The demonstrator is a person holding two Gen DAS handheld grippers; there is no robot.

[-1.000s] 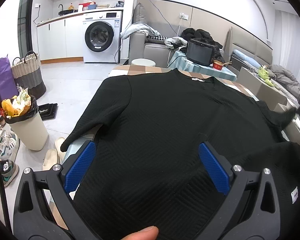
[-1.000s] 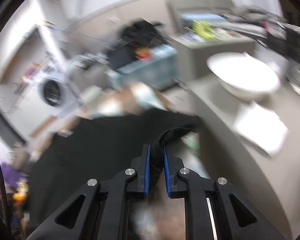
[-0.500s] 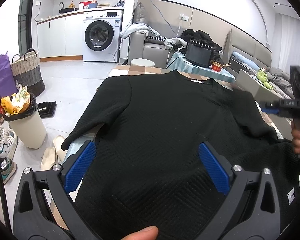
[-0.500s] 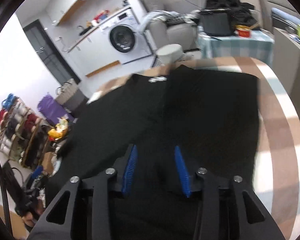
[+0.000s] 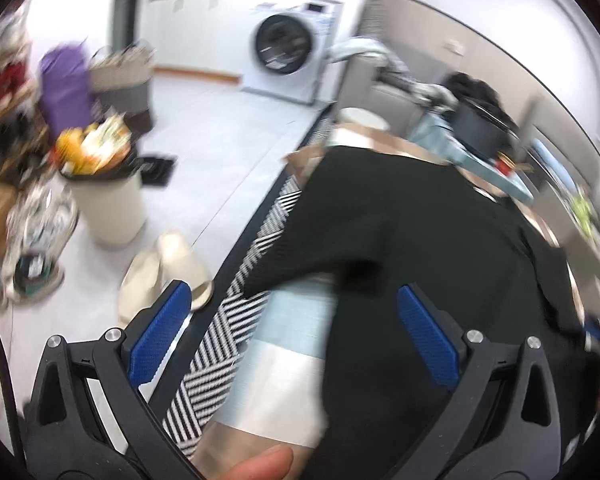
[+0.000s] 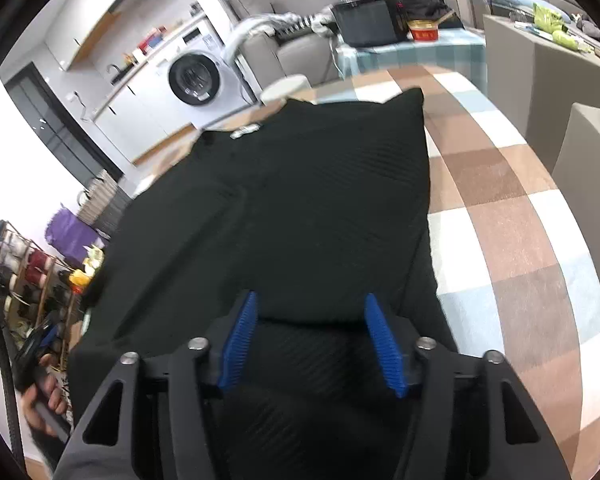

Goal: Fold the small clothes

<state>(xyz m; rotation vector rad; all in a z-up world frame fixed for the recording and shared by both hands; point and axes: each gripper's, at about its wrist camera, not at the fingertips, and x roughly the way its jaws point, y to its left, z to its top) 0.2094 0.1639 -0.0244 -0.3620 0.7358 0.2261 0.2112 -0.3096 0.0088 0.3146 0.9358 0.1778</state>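
A black knit sweater (image 6: 300, 208) lies spread on a checked tablecloth (image 6: 512, 216), its right side folded inward with a straight edge. In the left wrist view the sweater (image 5: 420, 240) is blurred, its left sleeve (image 5: 292, 272) hanging at the table's left edge. My left gripper (image 5: 296, 340) is open and empty above that edge. My right gripper (image 6: 312, 336) is open and empty just above the sweater's lower part. The left gripper (image 6: 40, 356) also shows in the right wrist view at the far left.
A full bin (image 5: 104, 200), shoes (image 5: 36, 240) and slippers (image 5: 164, 276) sit on the floor left of the table. A washing machine (image 6: 196, 80), sofa (image 6: 300, 52), side table with a black pot (image 6: 368, 20) and grey counter (image 6: 540, 56) stand beyond.
The right gripper let go of the sleeve, opened wider and now hovers over the folded right side. The left gripper swung left toward the table's left edge and the hanging sleeve.
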